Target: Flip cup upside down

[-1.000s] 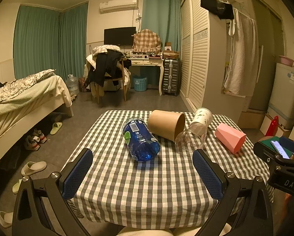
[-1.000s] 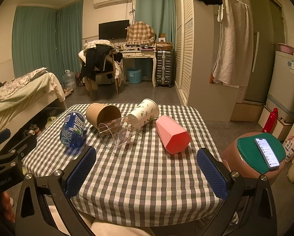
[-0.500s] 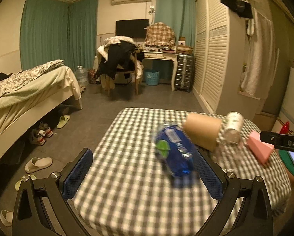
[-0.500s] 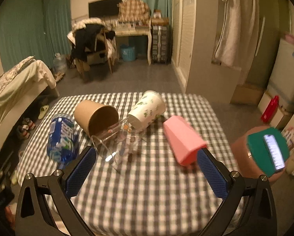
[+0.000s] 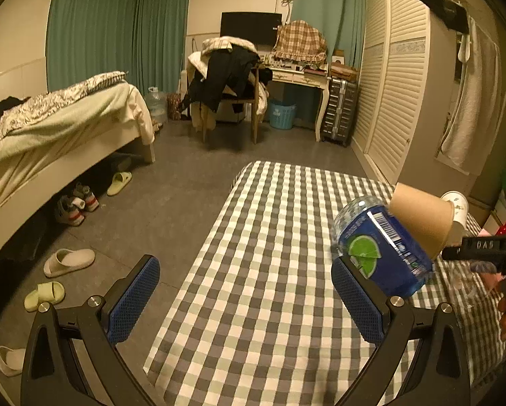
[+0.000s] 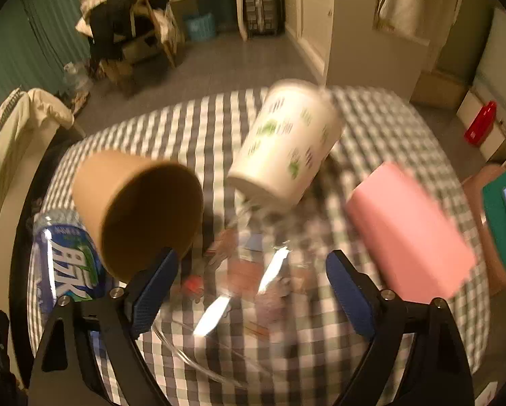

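Observation:
Several cups lie on their sides on the checked table (image 6: 371,128). A clear plastic cup (image 6: 249,270) lies directly between the open fingers of my right gripper (image 6: 249,291), its mouth toward the camera. Behind it lie a white patterned paper cup (image 6: 286,145), a brown paper cup (image 6: 141,206) and a pink faceted cup (image 6: 408,226). My left gripper (image 5: 246,301) is open and empty over the table's left part (image 5: 270,237); the brown cup (image 5: 422,220) and white cup (image 5: 456,203) show at its right.
A blue-labelled water bottle (image 6: 63,257) lies beside the brown cup, also seen in the left wrist view (image 5: 381,247). A phone on a green-topped stool (image 6: 503,220) stands right of the table. A bed (image 5: 50,128) and slippers (image 5: 70,260) are to the left.
My right gripper has moved forward and down to the clear cup, which now lies between its fingers. My left gripper has swung left, away from the cups.

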